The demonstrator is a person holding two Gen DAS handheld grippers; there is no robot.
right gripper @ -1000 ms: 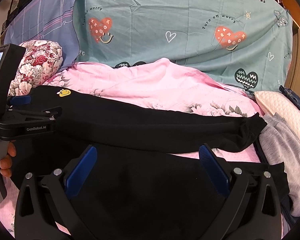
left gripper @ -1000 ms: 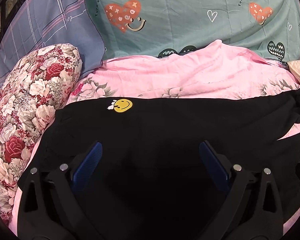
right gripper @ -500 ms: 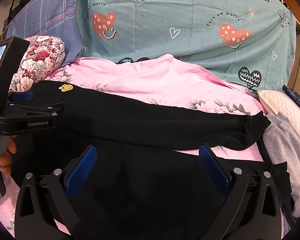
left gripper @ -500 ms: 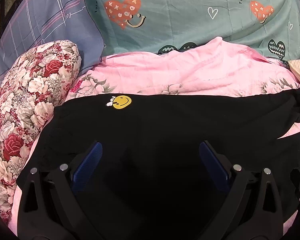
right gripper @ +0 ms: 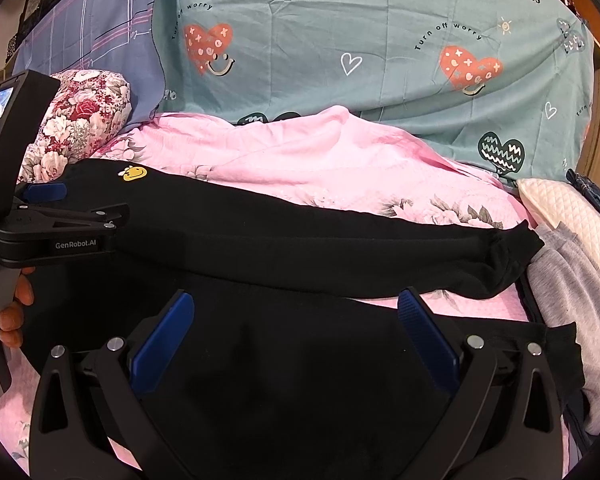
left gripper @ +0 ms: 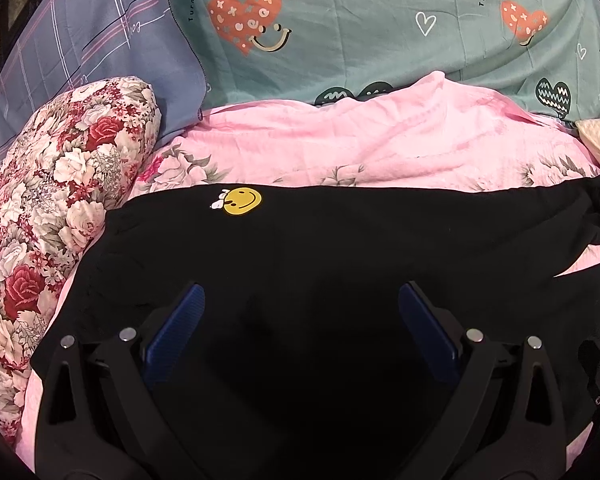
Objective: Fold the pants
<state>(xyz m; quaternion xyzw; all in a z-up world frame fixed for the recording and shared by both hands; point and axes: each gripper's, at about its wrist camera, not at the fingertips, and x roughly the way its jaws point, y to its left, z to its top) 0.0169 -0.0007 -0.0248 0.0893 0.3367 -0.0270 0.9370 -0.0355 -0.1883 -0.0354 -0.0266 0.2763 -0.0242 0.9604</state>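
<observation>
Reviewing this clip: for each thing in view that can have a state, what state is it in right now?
Black pants: spread flat on the bed, legs apart, not folded.
Left gripper: open, over the waist end, holding nothing.
Right gripper: open, over the near leg, holding nothing.
Pink sheet: rumpled.
Grey garment: bunched beside the leg cuffs.

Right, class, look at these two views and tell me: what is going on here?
A person holds a two-finger claw in each hand over black pants spread on a pink floral bedsheet. The pants lie flat with both legs stretched out to the right, a yellow smiley patch near the waist. The left claw hangs open above the waist end, and the right claw hangs open above the nearer leg. Neither grips any cloth, so no fold is made yet.
</observation>
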